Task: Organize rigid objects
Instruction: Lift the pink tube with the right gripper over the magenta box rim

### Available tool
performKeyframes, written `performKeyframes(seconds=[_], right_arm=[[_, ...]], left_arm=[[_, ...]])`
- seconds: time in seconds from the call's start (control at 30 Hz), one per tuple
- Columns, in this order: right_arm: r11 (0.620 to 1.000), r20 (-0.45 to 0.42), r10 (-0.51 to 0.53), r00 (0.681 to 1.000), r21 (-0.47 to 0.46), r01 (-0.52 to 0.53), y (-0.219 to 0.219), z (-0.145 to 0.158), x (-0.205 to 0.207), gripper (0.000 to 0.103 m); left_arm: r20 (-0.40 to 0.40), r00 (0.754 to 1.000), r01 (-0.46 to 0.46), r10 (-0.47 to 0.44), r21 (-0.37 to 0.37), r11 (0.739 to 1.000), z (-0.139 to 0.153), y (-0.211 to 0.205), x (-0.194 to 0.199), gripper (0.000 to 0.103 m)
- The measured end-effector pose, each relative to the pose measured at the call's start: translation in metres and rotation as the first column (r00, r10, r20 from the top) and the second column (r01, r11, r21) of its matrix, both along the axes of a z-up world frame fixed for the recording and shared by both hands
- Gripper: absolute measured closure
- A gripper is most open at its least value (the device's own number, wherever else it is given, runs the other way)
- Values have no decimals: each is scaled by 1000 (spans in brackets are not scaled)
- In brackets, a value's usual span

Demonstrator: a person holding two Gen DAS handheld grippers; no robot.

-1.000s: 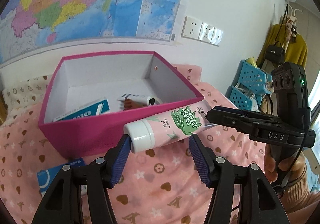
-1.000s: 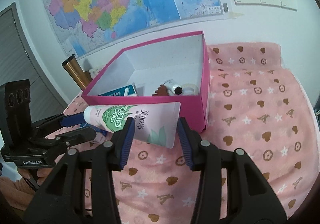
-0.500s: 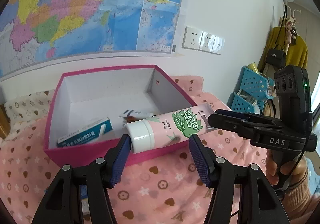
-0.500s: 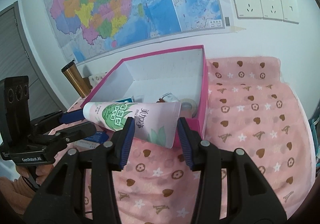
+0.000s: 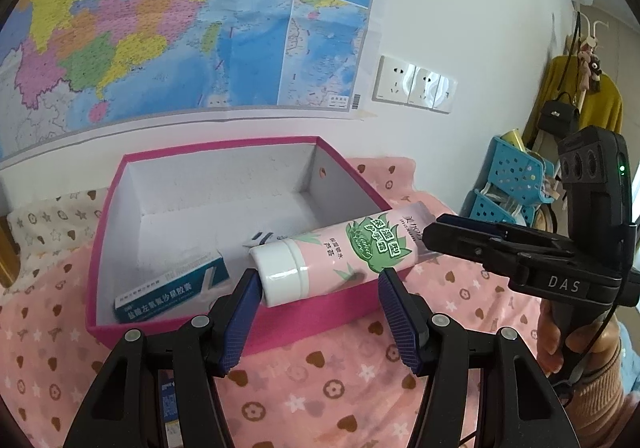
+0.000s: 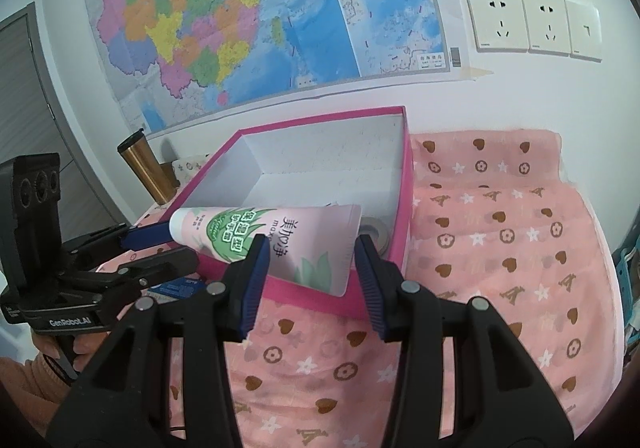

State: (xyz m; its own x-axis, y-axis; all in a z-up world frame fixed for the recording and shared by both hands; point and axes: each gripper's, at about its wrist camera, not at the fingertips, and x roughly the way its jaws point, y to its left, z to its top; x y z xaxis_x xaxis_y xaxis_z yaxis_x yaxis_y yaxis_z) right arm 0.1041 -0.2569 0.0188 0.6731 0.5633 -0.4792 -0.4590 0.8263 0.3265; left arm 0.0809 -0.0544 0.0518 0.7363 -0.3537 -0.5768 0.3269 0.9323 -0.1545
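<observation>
A pink hand-cream tube [image 5: 340, 258] with a white cap is held level above the front edge of the pink box [image 5: 105, 232]. My left gripper [image 5: 318, 312] is shut on the cap end. My right gripper [image 6: 310, 276] is shut on the flat tail end of the tube [image 6: 280, 238]. The pink box [image 6: 406, 192] holds a blue-and-white medicine carton [image 5: 172, 292], a small white tube [image 5: 262, 238] and a tape roll [image 6: 372, 232]. The box's front right part is hidden behind the tube.
The box sits on a pink patterned cloth [image 6: 500, 248] against a wall with a map. A gold tumbler [image 6: 146, 168] stands left of the box. A blue carton [image 6: 180, 288] lies on the cloth by the left gripper. Blue baskets [image 5: 516, 176] stand at far right.
Both grippers have lifted the tube and carried it from in front of the box's front wall to above its rim. The box's inside shows more.
</observation>
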Motion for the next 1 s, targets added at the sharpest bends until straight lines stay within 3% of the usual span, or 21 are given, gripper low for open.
performKeyframes(seconds=[1.0], right_arm=[[997, -29, -22, 999, -71, 20, 13, -10, 38, 56]], left_arm=[[-97, 995, -16, 13, -27, 999, -23, 7, 51, 42]])
